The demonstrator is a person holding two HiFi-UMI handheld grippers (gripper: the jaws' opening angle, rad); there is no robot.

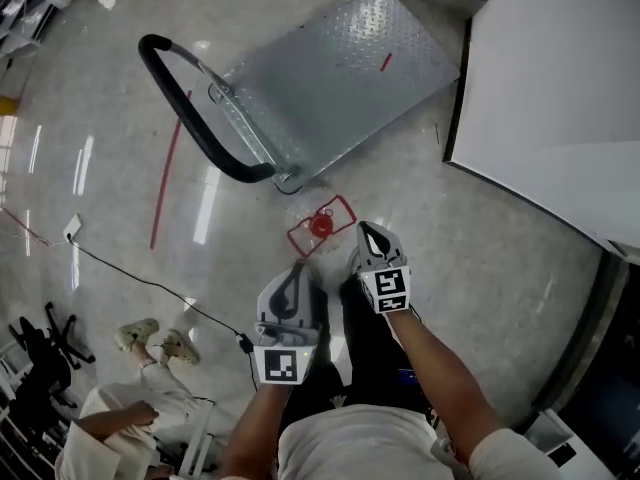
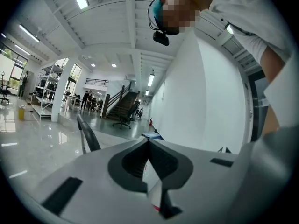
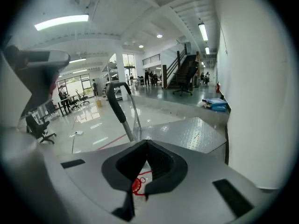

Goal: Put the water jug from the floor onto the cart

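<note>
From the head view, the water jug [image 1: 320,226] stands on the floor just below the cart; it is clear, with a red cap and a red handle frame. The cart [image 1: 330,78] is a flat metal platform with a black handle [image 1: 190,108]. My left gripper [image 1: 290,290] hovers just below and left of the jug, jaws together and empty. Just right of the jug, my right gripper [image 1: 372,243] is shut and empty too. In the right gripper view the shut tips [image 3: 147,143] point at the cart deck [image 3: 191,129], and the jug's red top [image 3: 137,185] shows below them. The left gripper [image 2: 148,141] faces the white wall.
A white partition wall [image 1: 550,88] runs along the right. A person sits on the floor at lower left [image 1: 120,408], beside an office chair [image 1: 40,358]. A black cable [image 1: 150,283] and a red tape line [image 1: 170,168] cross the floor on the left.
</note>
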